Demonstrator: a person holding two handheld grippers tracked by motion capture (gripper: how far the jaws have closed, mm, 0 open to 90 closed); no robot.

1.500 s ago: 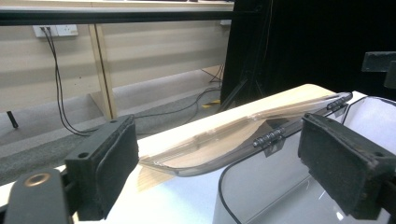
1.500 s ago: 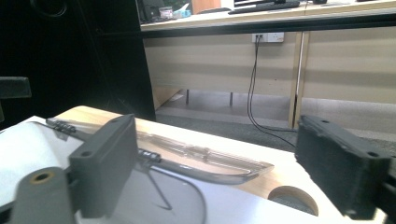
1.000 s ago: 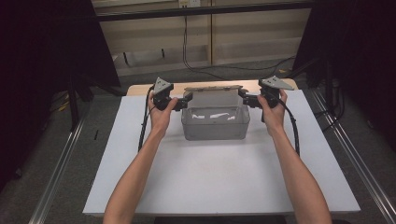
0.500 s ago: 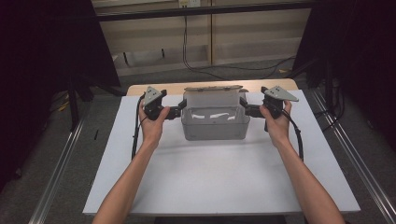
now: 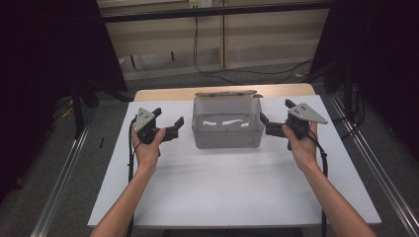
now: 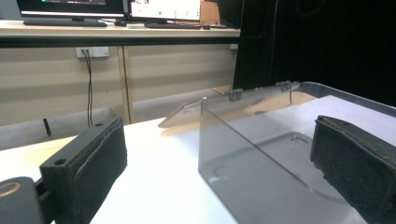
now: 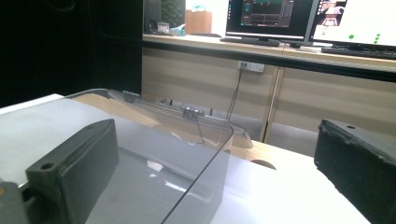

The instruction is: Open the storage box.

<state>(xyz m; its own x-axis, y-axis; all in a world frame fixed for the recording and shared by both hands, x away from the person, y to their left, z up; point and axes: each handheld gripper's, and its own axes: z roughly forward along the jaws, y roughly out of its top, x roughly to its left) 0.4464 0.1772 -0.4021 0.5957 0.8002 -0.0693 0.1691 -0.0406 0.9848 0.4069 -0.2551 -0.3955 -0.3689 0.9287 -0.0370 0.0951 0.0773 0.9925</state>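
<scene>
A clear plastic box (image 5: 227, 129) stands at the middle back of the white table (image 5: 232, 182), with its hinged lid (image 5: 226, 93) thrown open behind it. My left gripper (image 5: 170, 121) hovers open a short way left of the box. Open too, my right gripper (image 5: 267, 125) sits close to the box's right wall. In the left gripper view the box (image 6: 261, 154) stands ahead of my left gripper (image 6: 219, 186), between its wide-apart pads (image 6: 88, 161). The right gripper view shows the box (image 7: 154, 154) ahead of my right gripper (image 7: 219, 186), whose pads (image 7: 357, 163) hold nothing.
A wooden strip (image 5: 163, 94) edges the table behind the box. A wall with cables (image 5: 197, 44) lies beyond. Dark curtains (image 5: 49, 59) flank both sides. Metal rails (image 5: 59, 182) run along the floor left and right. White table surface stretches in front of the box.
Both grippers have drawn back from the box's upper corners, outward and toward the person. The left one moved farther. The box has stayed in place.
</scene>
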